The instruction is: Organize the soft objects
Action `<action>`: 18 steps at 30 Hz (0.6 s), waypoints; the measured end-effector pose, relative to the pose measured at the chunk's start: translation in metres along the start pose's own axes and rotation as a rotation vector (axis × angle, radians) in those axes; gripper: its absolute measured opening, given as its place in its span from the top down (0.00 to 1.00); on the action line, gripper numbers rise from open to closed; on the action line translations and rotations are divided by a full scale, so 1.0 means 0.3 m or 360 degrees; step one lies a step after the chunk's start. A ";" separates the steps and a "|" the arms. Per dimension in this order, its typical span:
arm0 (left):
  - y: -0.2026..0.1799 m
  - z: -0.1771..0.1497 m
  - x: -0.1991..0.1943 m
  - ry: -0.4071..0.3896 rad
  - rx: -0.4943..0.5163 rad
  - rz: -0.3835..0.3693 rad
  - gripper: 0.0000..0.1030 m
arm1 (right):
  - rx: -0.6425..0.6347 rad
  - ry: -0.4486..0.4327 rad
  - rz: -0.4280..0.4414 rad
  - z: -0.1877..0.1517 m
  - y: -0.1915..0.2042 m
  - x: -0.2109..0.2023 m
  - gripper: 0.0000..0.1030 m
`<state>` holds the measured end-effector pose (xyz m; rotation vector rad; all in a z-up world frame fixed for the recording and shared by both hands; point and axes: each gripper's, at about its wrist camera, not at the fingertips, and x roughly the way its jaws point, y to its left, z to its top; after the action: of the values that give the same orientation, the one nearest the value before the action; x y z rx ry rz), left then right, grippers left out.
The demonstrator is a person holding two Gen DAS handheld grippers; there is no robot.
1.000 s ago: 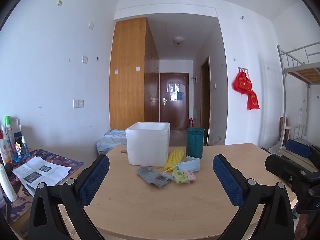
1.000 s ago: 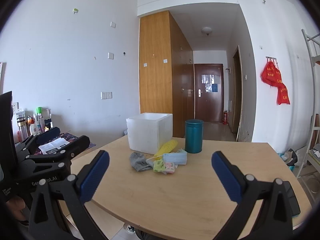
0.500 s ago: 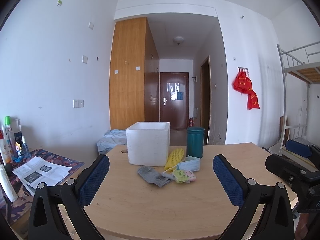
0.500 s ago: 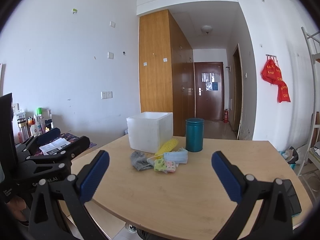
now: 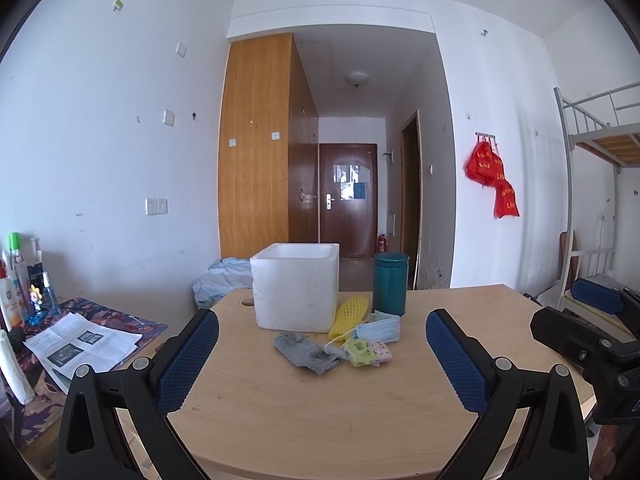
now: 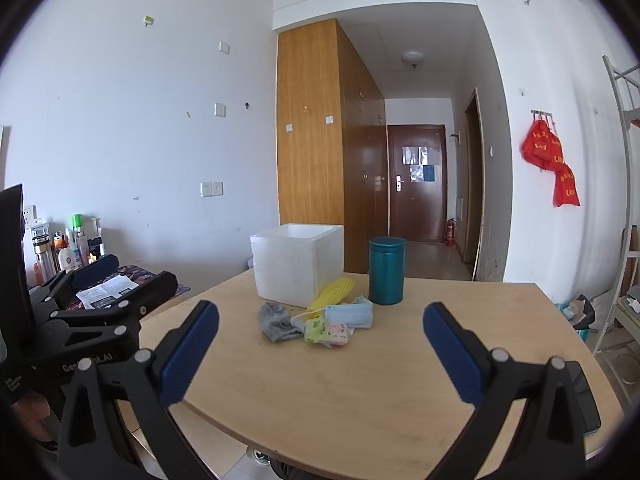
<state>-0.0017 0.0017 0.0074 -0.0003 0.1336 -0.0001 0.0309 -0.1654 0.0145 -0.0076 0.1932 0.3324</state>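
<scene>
A pile of soft things lies mid-table before a white foam box (image 5: pixel 296 286) (image 6: pixel 298 268): a grey sock (image 5: pixel 306 352) (image 6: pixel 277 322), a yellow foam net (image 5: pixel 350 314) (image 6: pixel 332 294), a blue face mask (image 5: pixel 378 329) (image 6: pixel 349 315) and small printed tissue packs (image 5: pixel 368 352) (image 6: pixel 328 332). My left gripper (image 5: pixel 322 356) is open and empty, hovering over the table's near edge, short of the pile. My right gripper (image 6: pixel 320 350) is open and empty, also short of the pile.
A teal canister (image 5: pixel 391 283) (image 6: pixel 386 270) stands right of the box. The round wooden table (image 5: pixel 320 412) ends close below the grippers. A side desk (image 5: pixel 68 344) at left holds papers and bottles. A bunk bed (image 5: pixel 600 152) stands at right.
</scene>
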 end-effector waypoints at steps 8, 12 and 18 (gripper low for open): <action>-0.003 -0.004 0.006 0.0006 0.0000 0.0000 0.00 | -0.0014 0.0009 -0.0001 0.004 0.000 0.013 0.00; -0.005 -0.003 0.018 0.0020 0.0012 0.0005 0.00 | -0.0027 0.0022 -0.0012 0.008 -0.004 0.039 0.00; -0.003 -0.003 0.071 0.0068 0.0005 0.0011 0.00 | -0.0028 0.0063 -0.0001 0.014 -0.018 0.099 0.00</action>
<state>0.0193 0.0009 0.0037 0.0030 0.1764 0.0065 0.0609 -0.1608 0.0128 -0.0317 0.2296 0.3338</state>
